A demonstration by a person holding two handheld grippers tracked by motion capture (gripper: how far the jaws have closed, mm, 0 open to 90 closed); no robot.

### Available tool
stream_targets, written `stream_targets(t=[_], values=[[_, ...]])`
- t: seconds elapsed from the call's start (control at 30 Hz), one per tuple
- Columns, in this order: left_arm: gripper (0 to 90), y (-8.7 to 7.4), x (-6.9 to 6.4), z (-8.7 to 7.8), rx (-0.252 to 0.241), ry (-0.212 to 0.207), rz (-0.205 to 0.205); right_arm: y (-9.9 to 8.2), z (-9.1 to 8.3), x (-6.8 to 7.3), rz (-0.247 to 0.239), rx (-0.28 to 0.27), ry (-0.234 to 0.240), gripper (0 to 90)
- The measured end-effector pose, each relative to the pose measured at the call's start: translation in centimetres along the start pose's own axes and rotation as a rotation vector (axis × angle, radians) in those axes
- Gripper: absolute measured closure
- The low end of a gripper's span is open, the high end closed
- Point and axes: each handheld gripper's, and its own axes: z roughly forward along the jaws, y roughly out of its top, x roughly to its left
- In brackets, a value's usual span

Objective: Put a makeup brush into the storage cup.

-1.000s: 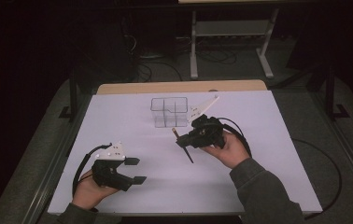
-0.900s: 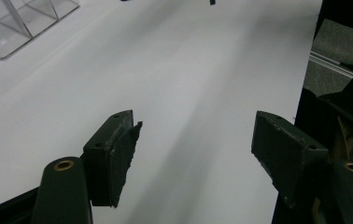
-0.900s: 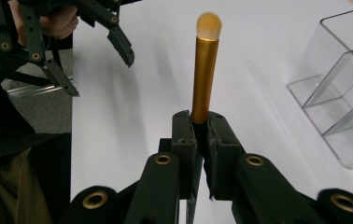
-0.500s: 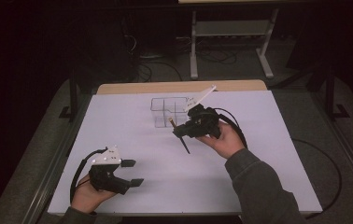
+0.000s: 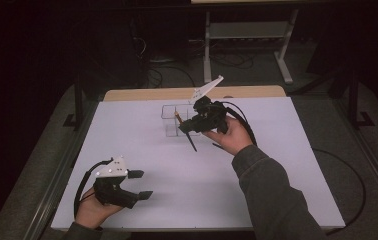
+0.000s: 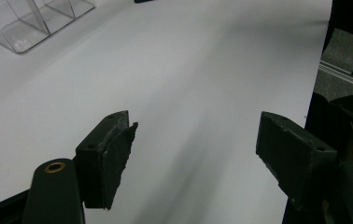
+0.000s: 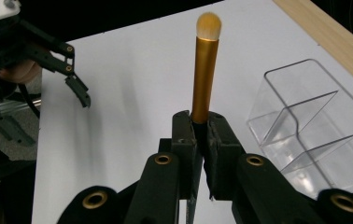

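A makeup brush (image 5: 191, 141) with a black handle, a gold ferrule (image 7: 205, 70) and a pale tip is clamped in my right gripper (image 5: 184, 127), whose jaws are shut on it (image 7: 201, 126). The brush tip points up and sits right at the near side of a clear acrylic organiser (image 5: 169, 114) with several compartments (image 7: 305, 121). At the front left, my left gripper (image 5: 143, 184) hovers low over the white table with its jaws wide apart (image 6: 195, 149). They have just been opening, and nothing is between them.
A white sheet (image 5: 277, 165) covers the table, with a wooden strip (image 5: 142, 93) along its far edge. The organiser's corner (image 6: 30, 23) lies far ahead of the left gripper. Dark floor, cables and a metal stand lie beyond the table.
The right hand has carried the brush up and towards the organiser at the back. The left hand has stayed in place, with its jaws a little wider.
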Motion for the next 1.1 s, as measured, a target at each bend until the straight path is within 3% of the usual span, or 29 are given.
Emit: stream_targets(t=[0.27,0.33,0.67,1.0,1.1], values=[[25.9,0.0,0.1,-0.1,-0.005,0.006,0.011,1.6,0.6,-1.4,-0.006,0.003,-0.015,82.5],[25.7,-0.1,0.0,-0.1,-0.007,0.002,-0.007,2.0,0.7,-1.7,-0.001,0.002,-0.017,82.6],[25.5,0.0,0.2,-0.3,-0.018,0.002,-0.005,4.2,1.4,-3.2,-0.01,-0.005,-0.037,82.5],[25.5,0.0,0.3,-0.4,-0.021,-0.001,-0.003,5.7,2.4,-4.4,-0.003,-0.021,-0.042,82.5],[25.3,0.0,0.2,-0.5,-0.025,-0.001,-0.005,6.1,2.8,-4.7,0.02,-0.016,-0.041,82.4]])
